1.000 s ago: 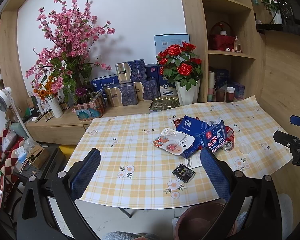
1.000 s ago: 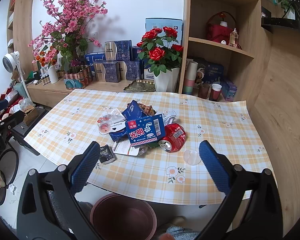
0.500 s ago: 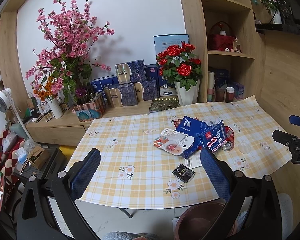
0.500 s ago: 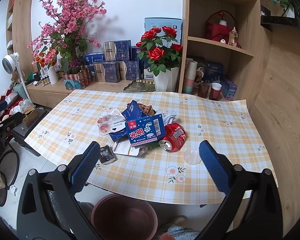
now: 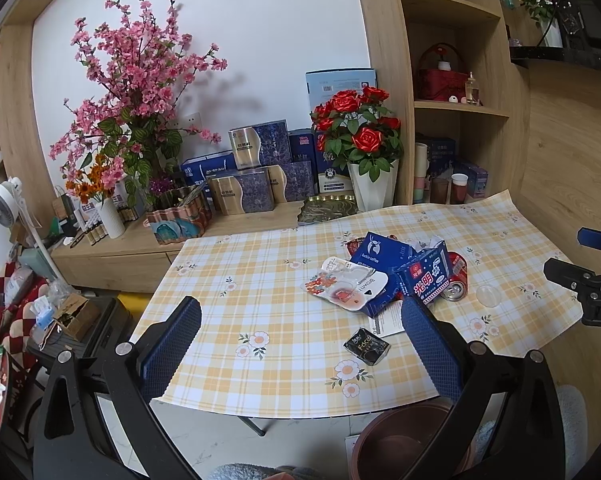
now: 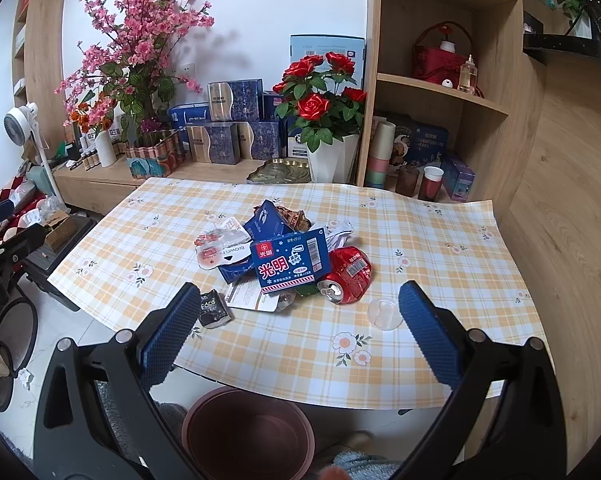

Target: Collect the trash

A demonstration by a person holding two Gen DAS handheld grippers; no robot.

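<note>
Since nothing has been lifted yet, the risks lie in the first reach. Both tools hang short of the near edge of the yellow-checked flowered tablecloth (image 6: 440,240), with the round reddish-brown plastic bin (image 6: 247,428) on the floor just below that edge. The right gripper (image 6: 300,330) and the left gripper (image 5: 300,344) each have their jaws spread wide with nothing between them.

All the trash sits mid-table in one overlapping heap: the blue printed milk carton (image 6: 290,266) leans on the crushed red drink can (image 6: 348,274), so pulling either could roll the can or scatter wrappers towards the edge. The small black foil sachet (image 6: 214,310) lies flat and apart near the edge, as does the clear plastic lid (image 6: 384,313); both may slip from blunt pads. A dragged cloth would shift everything.

Against the earlier frames, nothing visibly differs: tools and trash sit alike.
</note>
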